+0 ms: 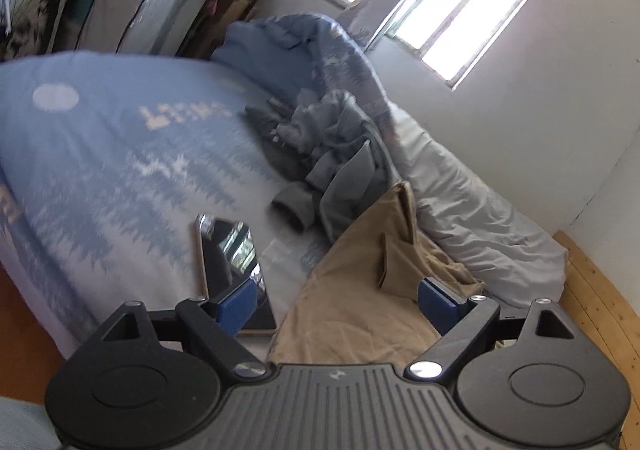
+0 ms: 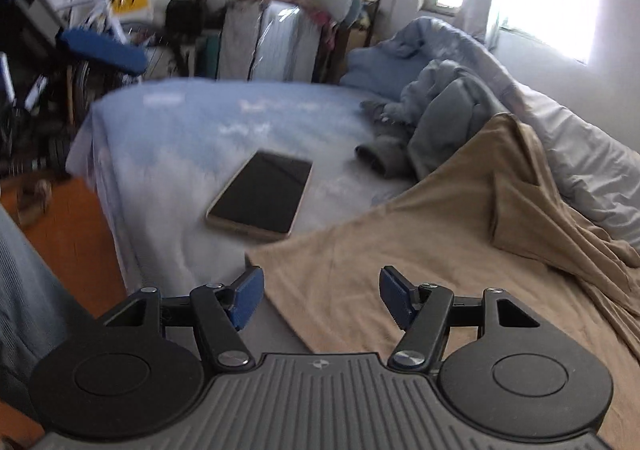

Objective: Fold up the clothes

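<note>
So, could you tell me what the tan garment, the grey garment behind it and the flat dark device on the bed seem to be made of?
Tan garment: thin matte woven cloth, likely cotton, judging by its soft creases. Grey garment: thicker matte fabric with a ribbed cuff, perhaps a jacket. Flat dark device: glossy glass face that mirrors the window in the left wrist view, pale metallic-looking rim.

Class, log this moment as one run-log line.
left gripper: open, empty | right gripper: open, empty | tan garment: spread on bed, unfolded | phone: beside it

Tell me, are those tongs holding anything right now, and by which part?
Nothing is held. The left tongs and right tongs both stand open above the tan garment on the bed, with no cloth between their blue fingers.
</note>
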### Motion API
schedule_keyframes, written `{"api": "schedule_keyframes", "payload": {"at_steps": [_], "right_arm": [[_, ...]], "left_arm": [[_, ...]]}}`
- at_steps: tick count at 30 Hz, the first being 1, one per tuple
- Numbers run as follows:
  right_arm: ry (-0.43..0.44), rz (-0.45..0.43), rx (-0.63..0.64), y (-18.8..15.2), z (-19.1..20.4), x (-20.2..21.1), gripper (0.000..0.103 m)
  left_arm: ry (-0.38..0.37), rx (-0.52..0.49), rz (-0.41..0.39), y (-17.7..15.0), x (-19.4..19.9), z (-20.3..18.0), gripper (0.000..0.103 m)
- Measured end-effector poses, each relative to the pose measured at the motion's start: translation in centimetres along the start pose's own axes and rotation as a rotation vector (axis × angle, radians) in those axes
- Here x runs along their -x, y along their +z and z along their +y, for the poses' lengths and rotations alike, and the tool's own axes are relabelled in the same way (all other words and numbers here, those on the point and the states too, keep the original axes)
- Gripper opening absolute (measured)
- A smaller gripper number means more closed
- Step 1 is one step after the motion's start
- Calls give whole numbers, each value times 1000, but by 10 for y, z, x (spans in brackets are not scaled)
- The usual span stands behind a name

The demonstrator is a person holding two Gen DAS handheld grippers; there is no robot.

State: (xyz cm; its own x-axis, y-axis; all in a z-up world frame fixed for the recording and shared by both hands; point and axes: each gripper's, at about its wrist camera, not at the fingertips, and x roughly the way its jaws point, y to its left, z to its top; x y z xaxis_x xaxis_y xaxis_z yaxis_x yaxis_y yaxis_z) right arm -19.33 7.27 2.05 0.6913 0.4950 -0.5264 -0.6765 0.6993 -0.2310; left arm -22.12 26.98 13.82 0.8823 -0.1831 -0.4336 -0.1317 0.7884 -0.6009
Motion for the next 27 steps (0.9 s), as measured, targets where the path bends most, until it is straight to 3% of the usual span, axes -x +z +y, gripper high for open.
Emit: {"api": "schedule_keyframes", "payload": {"at_steps": [4,10,13,14,19,21,27], "right_arm": [[-5,40,52,-4,12,-16,51],[-11,40,129,-7,25,-28,50],[1,34,141,-7,26,-30,41],[12,39,134,-7,26,-31,35],[48,43,83,-4,22,-31,24],[30,39,39,-1,16,-30,4],[19,19,-71,5,-2,-24,2]], "left_arm": [[-12,56,44,-7,-13,16,89],[-14,113,72,-14,-27,31,89],[-18,145,84,-16,-33,39,89],[-17,151,89,-17,-35,41,89],[-20,193,108,-21,-43,47,89],[-20,205,111,-22,-46,48,89],[-44,222,127,-30,-57,47,89]]}}
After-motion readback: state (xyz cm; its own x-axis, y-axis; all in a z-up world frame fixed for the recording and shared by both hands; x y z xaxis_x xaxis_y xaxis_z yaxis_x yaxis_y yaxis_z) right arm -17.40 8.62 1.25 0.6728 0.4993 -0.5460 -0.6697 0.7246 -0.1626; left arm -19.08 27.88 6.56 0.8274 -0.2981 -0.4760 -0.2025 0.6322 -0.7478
